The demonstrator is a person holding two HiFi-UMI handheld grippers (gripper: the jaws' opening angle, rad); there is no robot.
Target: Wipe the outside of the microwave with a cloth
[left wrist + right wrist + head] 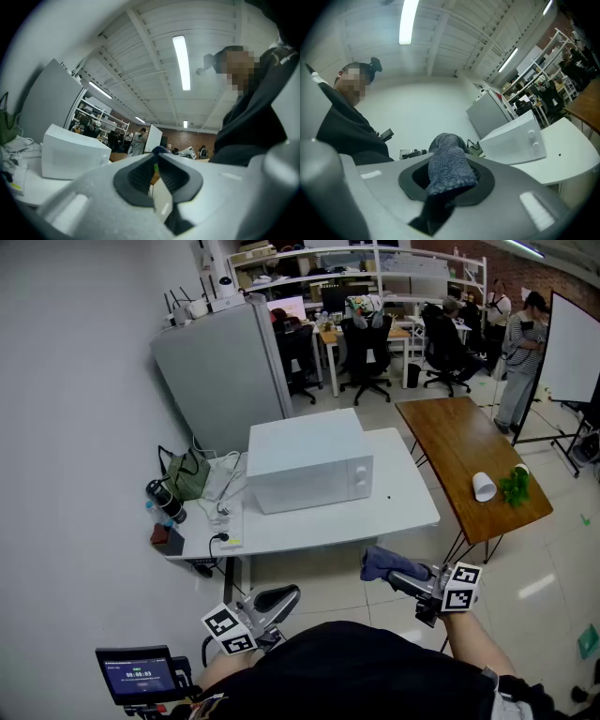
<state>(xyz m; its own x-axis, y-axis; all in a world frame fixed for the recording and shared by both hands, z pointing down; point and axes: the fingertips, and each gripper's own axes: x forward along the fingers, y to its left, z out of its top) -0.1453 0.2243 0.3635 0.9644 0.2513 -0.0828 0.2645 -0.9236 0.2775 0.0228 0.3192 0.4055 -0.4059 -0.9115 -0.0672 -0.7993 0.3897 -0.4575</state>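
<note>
Your right gripper [405, 576] has its fingers clamped on the cloth [380, 563]; the left gripper [278, 600] is closed and empty. Reach far, lay the cloth flat against the microwave [309, 460], and wipe evenly.

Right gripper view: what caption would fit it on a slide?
Right gripper clamps a blue-grey cloth, with the white microwave standing on the table beyond.

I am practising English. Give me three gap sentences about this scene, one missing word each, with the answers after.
The cloth is clamped by the ____ gripper.
The microwave stands on a ____ table.
The white cup rests on the brown ____ table.
Missing words: right, white, wooden.
</note>
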